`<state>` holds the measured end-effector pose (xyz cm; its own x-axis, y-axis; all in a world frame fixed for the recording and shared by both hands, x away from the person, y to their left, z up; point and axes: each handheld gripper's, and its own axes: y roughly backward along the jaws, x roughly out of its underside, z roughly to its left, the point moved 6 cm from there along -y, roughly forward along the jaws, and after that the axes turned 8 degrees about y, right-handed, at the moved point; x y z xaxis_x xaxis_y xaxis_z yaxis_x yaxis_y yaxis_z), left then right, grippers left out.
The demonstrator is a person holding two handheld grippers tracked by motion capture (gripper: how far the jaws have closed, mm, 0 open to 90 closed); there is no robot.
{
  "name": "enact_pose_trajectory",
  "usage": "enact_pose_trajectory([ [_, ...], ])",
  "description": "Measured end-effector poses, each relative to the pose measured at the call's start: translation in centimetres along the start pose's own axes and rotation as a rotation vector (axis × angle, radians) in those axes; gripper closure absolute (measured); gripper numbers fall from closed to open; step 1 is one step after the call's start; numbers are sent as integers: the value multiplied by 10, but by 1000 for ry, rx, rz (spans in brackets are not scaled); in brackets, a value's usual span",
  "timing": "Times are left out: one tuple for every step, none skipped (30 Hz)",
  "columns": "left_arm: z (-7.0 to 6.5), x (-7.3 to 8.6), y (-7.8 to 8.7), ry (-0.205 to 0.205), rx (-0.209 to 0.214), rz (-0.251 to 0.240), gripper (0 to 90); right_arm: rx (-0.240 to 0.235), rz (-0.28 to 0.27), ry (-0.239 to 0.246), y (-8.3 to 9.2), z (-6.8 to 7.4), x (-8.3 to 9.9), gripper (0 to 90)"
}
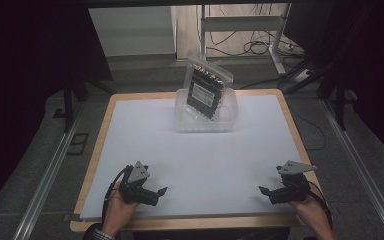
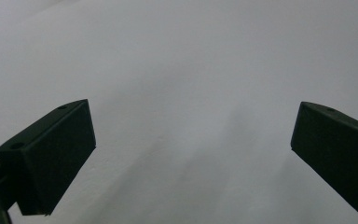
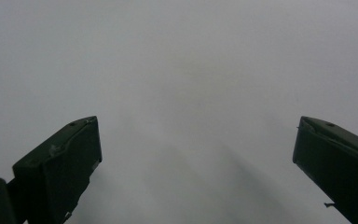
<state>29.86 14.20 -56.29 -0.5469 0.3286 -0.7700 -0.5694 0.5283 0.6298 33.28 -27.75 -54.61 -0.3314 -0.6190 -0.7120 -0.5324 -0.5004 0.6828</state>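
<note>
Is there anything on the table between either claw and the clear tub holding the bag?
Nothing visible. The left claw and right claw sit open at the near edge; bare white table surface lies between them and the clear tub with the bag at the far side.

Dim, soft overhead light, dark vignetted corners in the high view; both gripper views hazy, faint shadows.

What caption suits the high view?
Two open claws, left and right, rest near the table edge; a bag stands in a clear tub.
</note>
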Motion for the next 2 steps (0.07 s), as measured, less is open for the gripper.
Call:
enact_pose_trajectory([
  [0, 0, 0, 1, 0, -1, 0, 1, 1, 2, 0, 0, 0, 10],
  [0, 0, -1, 1, 0, -2, 0, 0, 3, 3, 0, -1, 1, 10],
])
